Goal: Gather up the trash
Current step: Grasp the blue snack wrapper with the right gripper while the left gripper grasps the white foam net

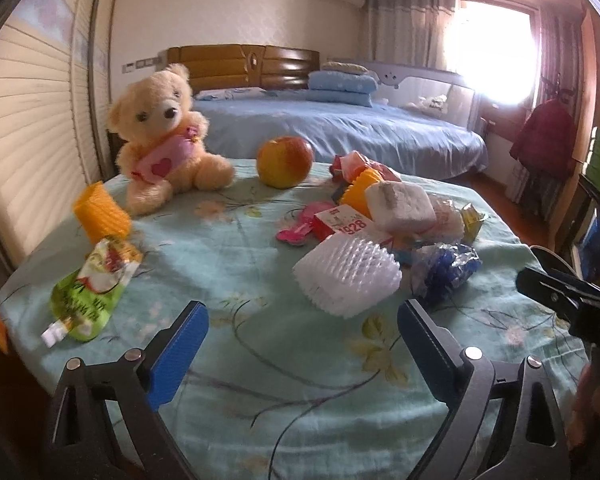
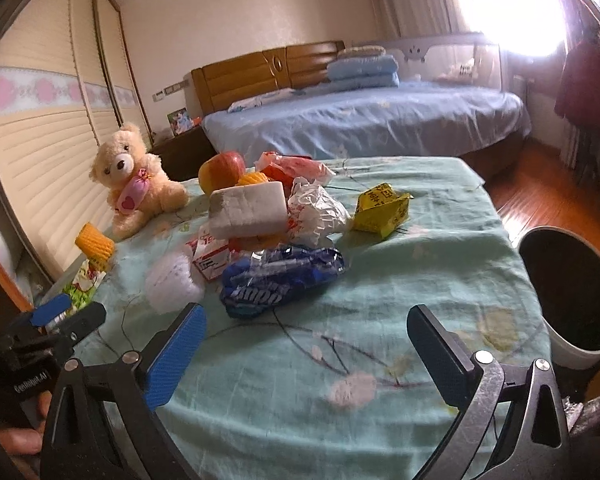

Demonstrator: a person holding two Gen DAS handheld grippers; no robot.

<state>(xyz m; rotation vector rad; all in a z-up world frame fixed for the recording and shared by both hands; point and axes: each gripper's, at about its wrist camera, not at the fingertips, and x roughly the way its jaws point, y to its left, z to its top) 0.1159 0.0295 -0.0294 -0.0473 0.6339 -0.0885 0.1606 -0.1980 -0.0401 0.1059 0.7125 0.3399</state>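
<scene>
Left gripper (image 1: pixel 302 316): two blue-padded fingers spread wide, nothing between them, over the near part of the table cloth (image 1: pixel 260 360).
Right gripper (image 2: pixel 306 322): two fingers likewise apart and empty, near edge of the same cloth; its black body also shows at the right edge of the left view.
White foam nets: one (image 1: pixel 346 276), just beyond the left gripper, lying on the cloth.
Blue wrappers: one (image 2: pixel 280 280), crumpled, just beyond the right gripper, right of the white net.
Trash pile: behind those two, mid-table; one white block (image 2: pixel 248 210), one red-and-white box (image 1: pixel 346 220), one crumpled white bag (image 2: pixel 316 210), one red bag (image 2: pixel 296 170); more may be buried, hard to tell.
Yellow packets: one (image 2: pixel 380 210), right of the pile, apart from it.
Orange foam nets: two; one (image 1: pixel 102 214) at far left, one (image 1: pixel 362 188) in the pile.
Green pouches: one (image 1: pixel 90 290), near left.
Teddy bears: one (image 1: pixel 164 136), far left, sitting upright.
Apples: one (image 1: pixel 285 162), far, right of the bear.
Bins: one (image 2: pixel 572 296), white with dark inside, off the table's right side.
</scene>
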